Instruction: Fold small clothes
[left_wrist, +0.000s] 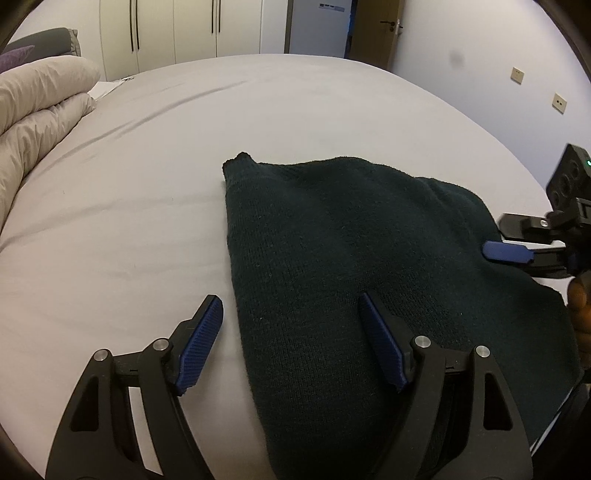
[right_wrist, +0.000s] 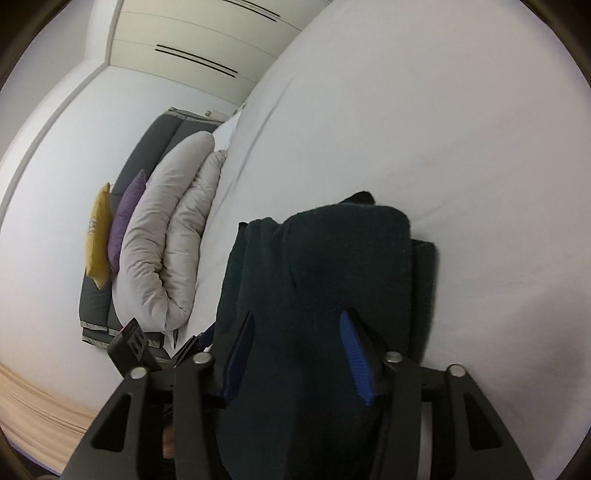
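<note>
A dark green knit garment (left_wrist: 351, 258) lies folded on the white bed sheet (left_wrist: 147, 184). My left gripper (left_wrist: 291, 321) is open over its near left edge; one blue pad sits on the sheet, the other on the knit. My right gripper (left_wrist: 496, 240) comes in at the garment's right edge. In the right wrist view the garment (right_wrist: 332, 266) bulges between the wide-apart fingers of the right gripper (right_wrist: 297, 328), which are open around the thick fold, not clamped. The left gripper's body (right_wrist: 129, 343) shows at the lower left.
A rolled beige duvet (left_wrist: 40, 107) lies along the left of the bed, also in the right wrist view (right_wrist: 166, 229), with purple (right_wrist: 125, 218) and yellow (right_wrist: 98, 236) cushions beyond. Wardrobes (left_wrist: 173, 29) and a door (left_wrist: 376, 33) stand behind the bed.
</note>
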